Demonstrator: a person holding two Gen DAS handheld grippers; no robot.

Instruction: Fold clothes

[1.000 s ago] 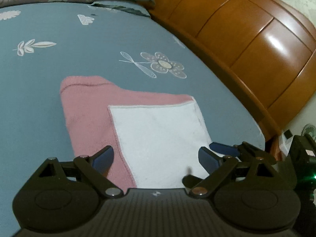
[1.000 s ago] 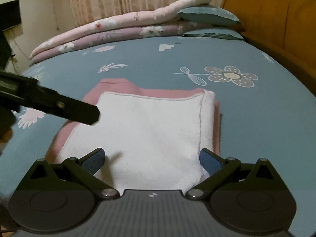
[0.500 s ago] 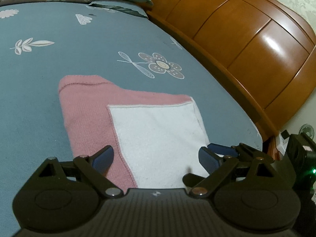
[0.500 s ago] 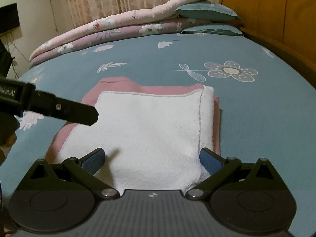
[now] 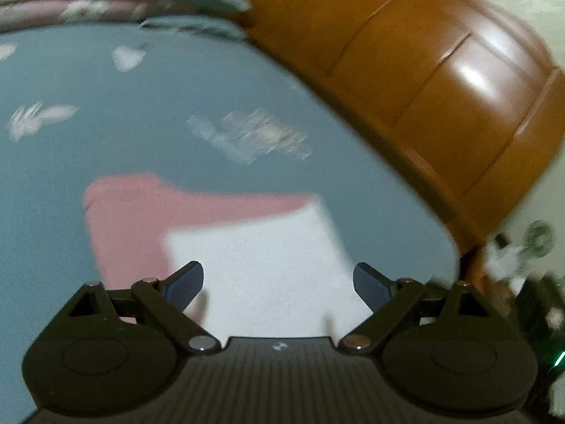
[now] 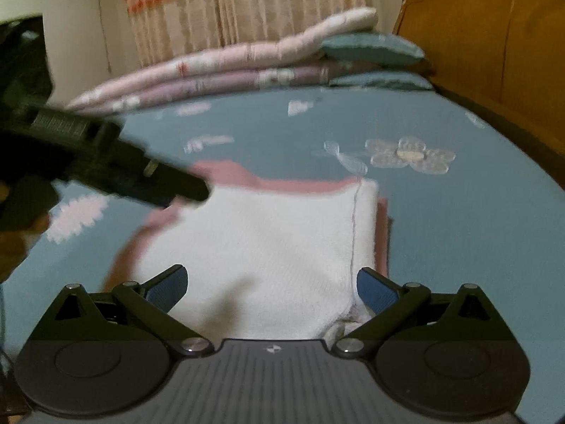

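Observation:
A folded garment, pink outside [image 5: 123, 219] with its white inner side [image 5: 268, 261] turned up, lies flat on the blue flowered bed sheet [image 5: 106, 148]. My left gripper [image 5: 278, 281] hovers over its near edge, open, nothing between the fingers. In the right wrist view the same white panel [image 6: 268, 247] with a pink border [image 6: 247, 176] lies ahead. My right gripper [image 6: 272, 288] is open above its near edge, empty. The left gripper's black finger [image 6: 169, 183] reaches in from the left over the garment's far left corner.
A wooden headboard [image 5: 441, 88] runs along the right of the bed. Folded quilts [image 6: 229, 67] and blue pillows [image 6: 370, 49] are stacked at the far end, in front of a curtain [image 6: 247, 7]. A small fan [image 5: 538, 238] stands past the bed corner.
Both grippers have lifted and pulled back a little from the garment, so both views blur. The garment lies as it did. Both grippers stay open.

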